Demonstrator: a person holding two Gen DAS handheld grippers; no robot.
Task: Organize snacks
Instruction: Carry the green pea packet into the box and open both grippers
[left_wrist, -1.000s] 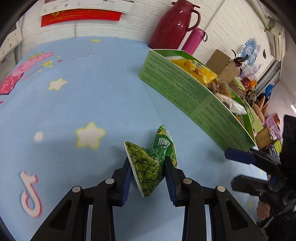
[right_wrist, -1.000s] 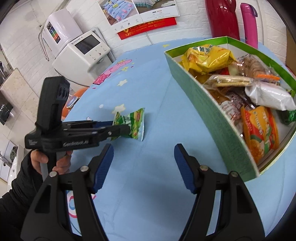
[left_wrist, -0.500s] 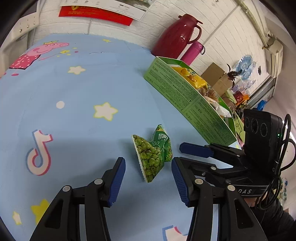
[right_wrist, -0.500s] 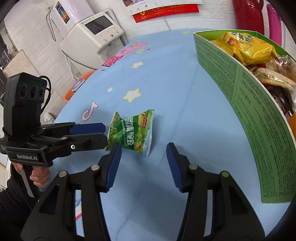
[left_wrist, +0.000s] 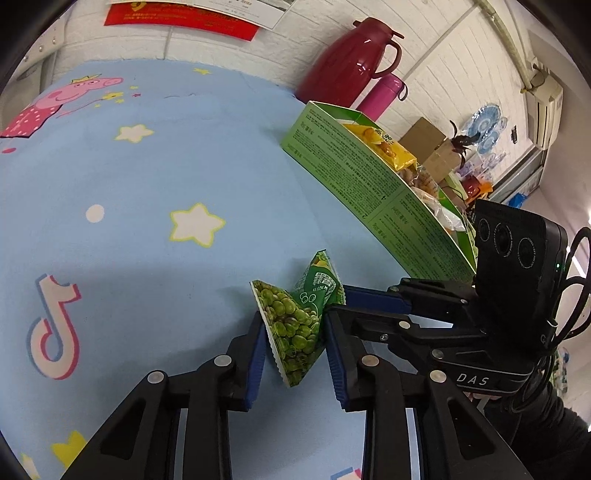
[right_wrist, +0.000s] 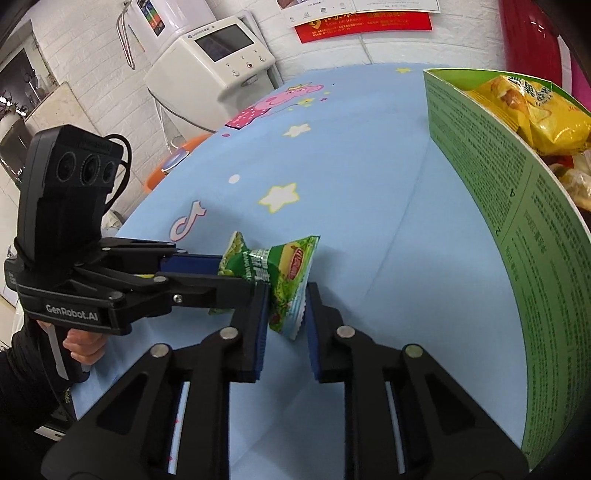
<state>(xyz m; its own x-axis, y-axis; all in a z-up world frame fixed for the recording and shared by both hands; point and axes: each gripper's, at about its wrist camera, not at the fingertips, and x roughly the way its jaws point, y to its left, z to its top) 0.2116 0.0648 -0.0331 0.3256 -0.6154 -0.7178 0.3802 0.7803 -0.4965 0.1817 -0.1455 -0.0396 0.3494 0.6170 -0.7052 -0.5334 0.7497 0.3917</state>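
Both of our grippers meet on one thing — the green pea packet (left_wrist: 301, 317). Our left gripper (left_wrist: 295, 345) has its blue pads pressed against the packet's near end, so it grips it; our right gripper (right_wrist: 284, 319) comes in from the right side and its pads pinch the crimped corner, so we judge it clamped too. The packet stands on end on the blue tablecloth (left_wrist: 147, 177), near the middle, apart from the green box (right_wrist: 517, 206) on the right. That box already holds several snacks, among them a yellow bag (right_wrist: 535, 110). As far as we can see, this packet is the only snack outside — it has yet to go in.
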